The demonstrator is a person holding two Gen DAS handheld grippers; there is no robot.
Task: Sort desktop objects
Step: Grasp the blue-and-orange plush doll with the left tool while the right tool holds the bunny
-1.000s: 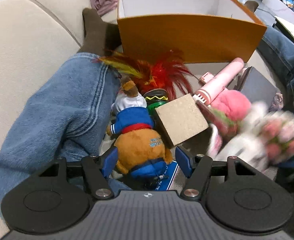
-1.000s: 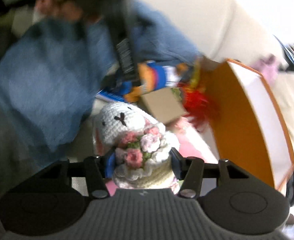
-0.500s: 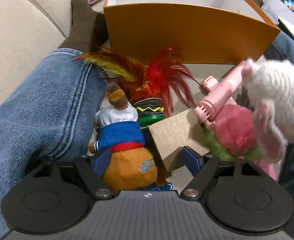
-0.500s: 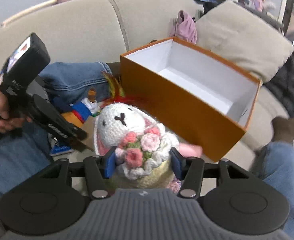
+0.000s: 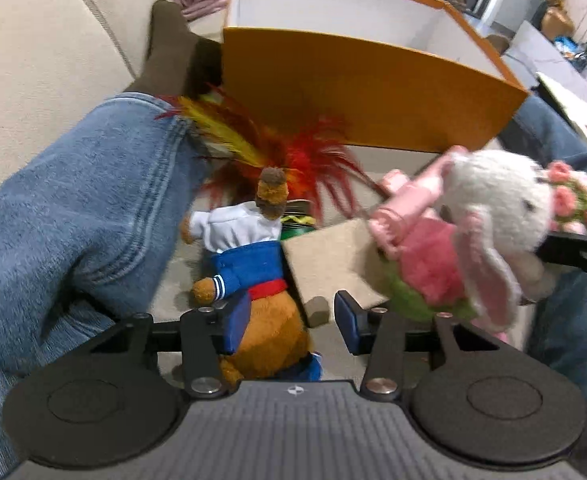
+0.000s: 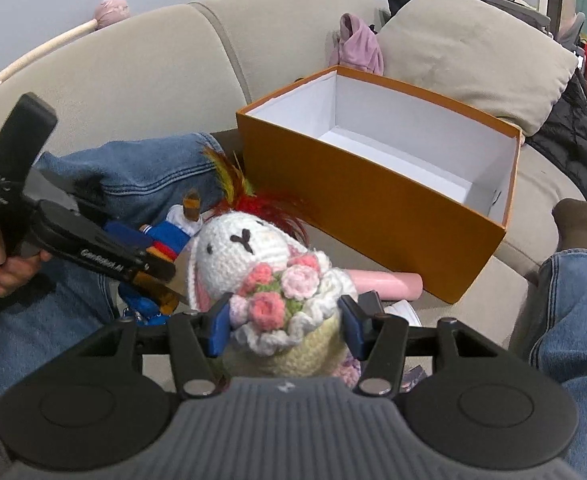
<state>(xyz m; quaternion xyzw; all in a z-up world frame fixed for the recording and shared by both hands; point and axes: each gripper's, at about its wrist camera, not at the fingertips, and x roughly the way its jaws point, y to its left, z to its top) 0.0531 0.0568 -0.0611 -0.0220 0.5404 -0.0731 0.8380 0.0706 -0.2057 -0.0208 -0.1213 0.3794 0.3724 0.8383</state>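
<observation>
the right gripper [image 6: 285,326] is clamped on a crocheted bunny [image 6: 249,256], its blue pads pressed into the cream skirt on both sides. the bunny stands nearly upright between the fingers, its long axis running up and away from the gripper, head on top, its face and the pink bouquet turned back toward the right wrist camera. in the left wrist view the same bunny [image 5: 497,216] hangs at the right, above the pile, with one pink-lined ear drooping down.

the left gripper [image 5: 291,322] points steeply down over a plush bear [image 5: 261,280] in a blue jacket and white shirt. the bear lies on the sofa [image 5: 33,40] with its long axis along the fingers, head away from the gripper and toward the box [image 5: 357,84], its orange bottom between the pads. the jaws have just been closing on it; the left pad touches its side, while a gap shows at the right pad, so it is not yet gripped.

just right of the bear lie a tan square board [image 5: 329,260], a pink and green plush [image 5: 425,276] and a pink tube [image 5: 413,192]. red and yellow feathers [image 5: 269,152] fan out beyond the bear's head. the orange box stands open behind them, white inside, with its long side facing the pile. a denim leg [image 5: 73,220] lies left of the bear.
</observation>
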